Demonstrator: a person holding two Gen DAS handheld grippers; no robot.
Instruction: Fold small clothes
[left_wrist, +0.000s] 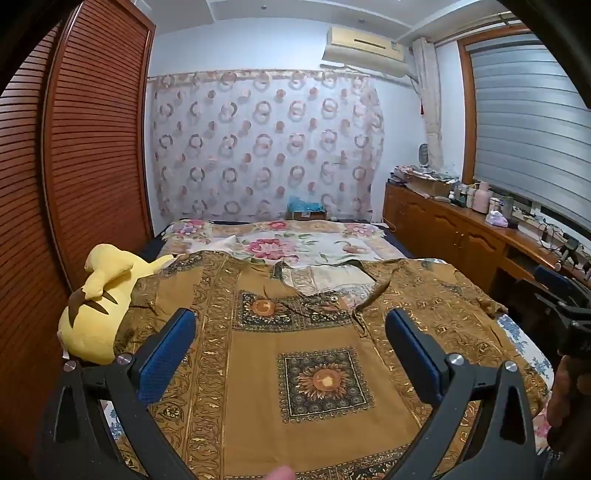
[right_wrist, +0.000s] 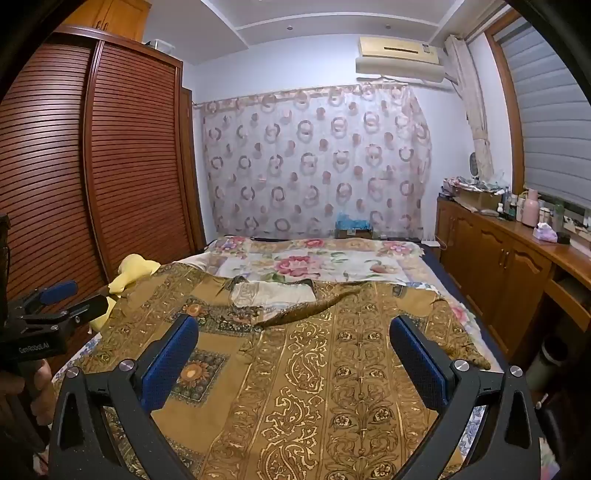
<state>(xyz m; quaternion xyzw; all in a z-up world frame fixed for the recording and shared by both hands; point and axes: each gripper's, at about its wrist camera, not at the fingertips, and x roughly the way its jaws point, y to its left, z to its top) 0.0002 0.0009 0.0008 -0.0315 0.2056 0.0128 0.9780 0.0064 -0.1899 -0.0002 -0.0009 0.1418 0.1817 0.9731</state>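
Note:
A mustard-brown shirt (left_wrist: 303, 332) with gold scroll bands and sunflower squares lies spread flat on the bed, collar toward the far end. In the right wrist view the same shirt (right_wrist: 332, 369) fills the foreground, one sleeve reaching to the right. My left gripper (left_wrist: 290, 328) hovers over the shirt's front, jaws wide open, nothing between its blue pads (left_wrist: 166, 358). My right gripper (right_wrist: 293, 332) hangs over the shirt's right half, also open and empty. The left gripper (right_wrist: 59, 299) shows at the left edge of the right wrist view, held by a hand.
A yellow plush toy (left_wrist: 99, 302) lies at the shirt's left edge against the louvred wardrobe (left_wrist: 74, 166). A floral bedspread (left_wrist: 288, 243) covers the far bed. A wooden cabinet (right_wrist: 498, 258) with bottles runs along the right. A patterned curtain (right_wrist: 314, 158) hangs behind.

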